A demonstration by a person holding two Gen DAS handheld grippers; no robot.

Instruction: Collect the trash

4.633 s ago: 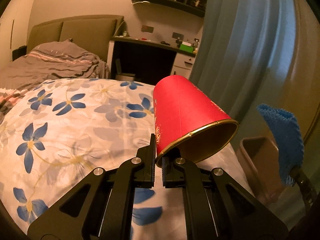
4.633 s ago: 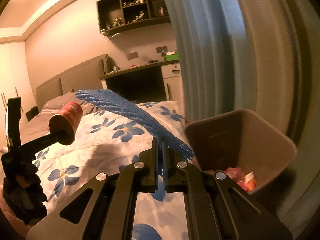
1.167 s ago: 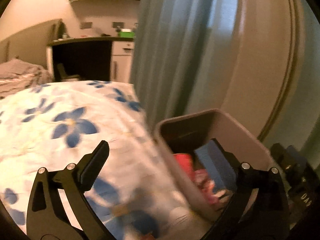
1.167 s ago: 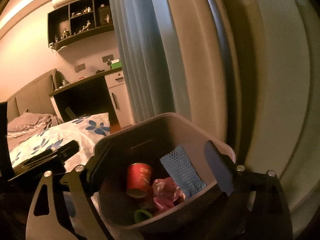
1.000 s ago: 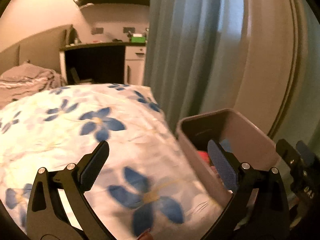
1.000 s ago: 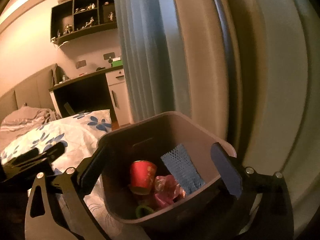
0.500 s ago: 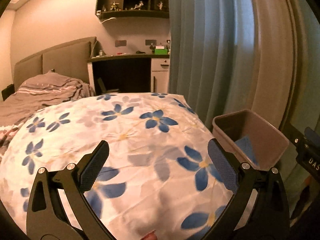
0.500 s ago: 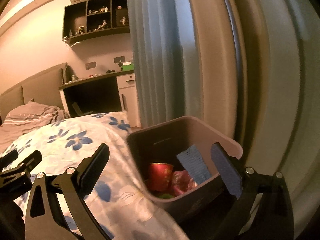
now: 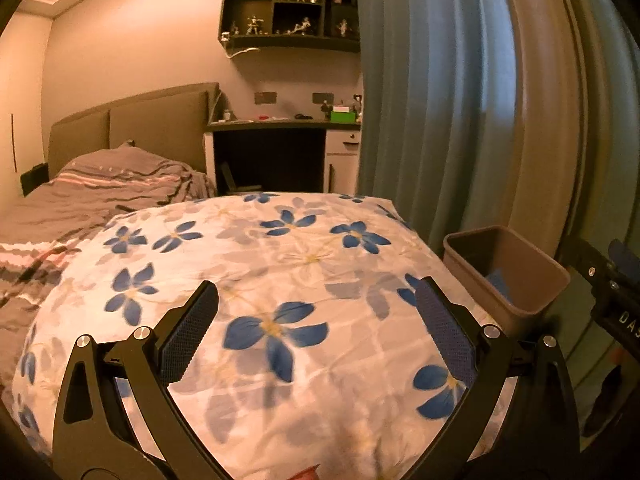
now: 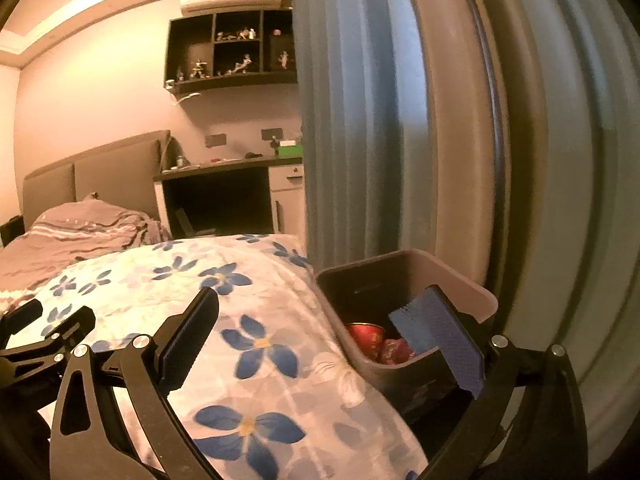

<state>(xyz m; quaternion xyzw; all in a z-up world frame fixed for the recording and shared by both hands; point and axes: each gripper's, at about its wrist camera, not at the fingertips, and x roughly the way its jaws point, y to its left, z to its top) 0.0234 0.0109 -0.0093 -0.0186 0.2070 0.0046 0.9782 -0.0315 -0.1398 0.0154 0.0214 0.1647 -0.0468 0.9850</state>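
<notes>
A brown bin (image 10: pixel 476 294) stands on the floor between the bed's right side and the curtain. Inside it lie a red paper cup (image 10: pixel 366 338), a pink wrapper (image 10: pixel 394 353) and a blue foam net (image 10: pixel 404 317), partly behind my right finger. My right gripper (image 10: pixel 322 334) is open and empty, hanging over the bed's edge just left of the bin. My left gripper (image 9: pixel 316 322) is open and empty above the floral duvet (image 9: pixel 280 248). In the left wrist view the bin (image 9: pixel 532 258) is at the right, with a bit of blue net (image 9: pixel 498 282) showing inside.
Blue-grey curtains (image 9: pixel 432 100) hang right behind the bin. A dark desk (image 9: pixel 272 152) and a wall shelf (image 9: pixel 288 12) stand beyond the bed, and a grey striped blanket (image 9: pixel 100 188) lies near the headboard. My right gripper's body (image 9: pixel 608 284) shows at the right edge.
The red cup and blue net, held 4.6 s ago, now lie in the bin. Over the last second both open grippers drew back from the bin and swung towards the bed.
</notes>
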